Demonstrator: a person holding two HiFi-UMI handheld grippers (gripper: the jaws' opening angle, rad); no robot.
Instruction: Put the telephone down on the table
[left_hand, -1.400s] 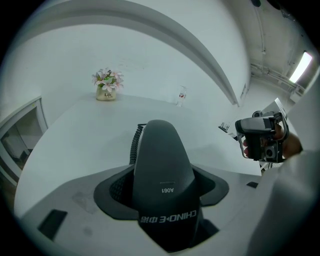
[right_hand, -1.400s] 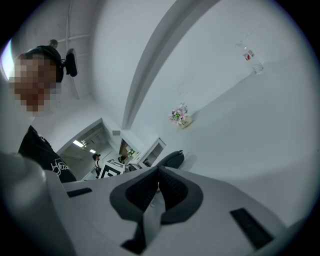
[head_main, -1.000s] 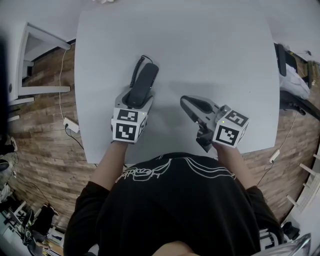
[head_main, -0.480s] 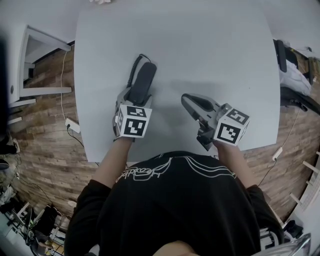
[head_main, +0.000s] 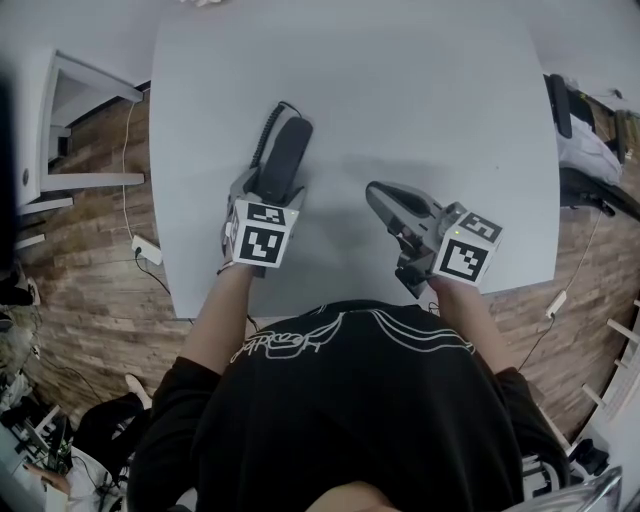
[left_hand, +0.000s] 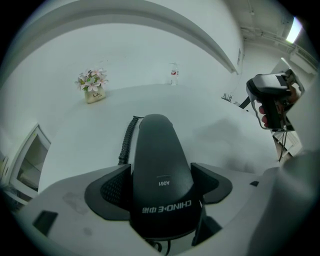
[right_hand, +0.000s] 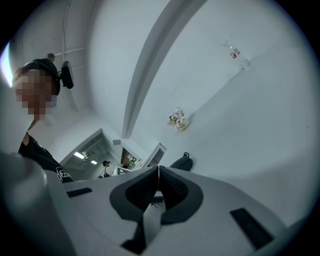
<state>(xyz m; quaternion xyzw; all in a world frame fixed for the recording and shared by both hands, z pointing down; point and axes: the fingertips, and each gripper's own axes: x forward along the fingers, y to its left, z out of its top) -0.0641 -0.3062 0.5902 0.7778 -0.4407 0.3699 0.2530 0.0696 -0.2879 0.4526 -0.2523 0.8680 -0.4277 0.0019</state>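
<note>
The black telephone handset (head_main: 284, 158) lies lengthwise on the grey table (head_main: 430, 90), its coiled cord (head_main: 264, 135) trailing off its far end. My left gripper (head_main: 268, 190) straddles the handset's near end. In the left gripper view the handset (left_hand: 157, 170) fills the gap between the dark pads (left_hand: 114, 186), and the jaws are opening, the pads just coming off its sides. My right gripper (head_main: 377, 194) hovers over the table to the right, shut with nothing held. In its own view the pads (right_hand: 170, 187) meet.
A small pot of flowers (left_hand: 92, 88) and a clear bottle (left_hand: 173, 75) stand at the table's far side. The table's near edge runs just behind both grippers. A white shelf unit (head_main: 70, 120) stands on the wooden floor at left, a chair with clothes (head_main: 580, 150) at right.
The left gripper has shifted slightly away from me with the handset, its marker cube turning, and its jaws now stand wider. The right gripper has hardly moved.
</note>
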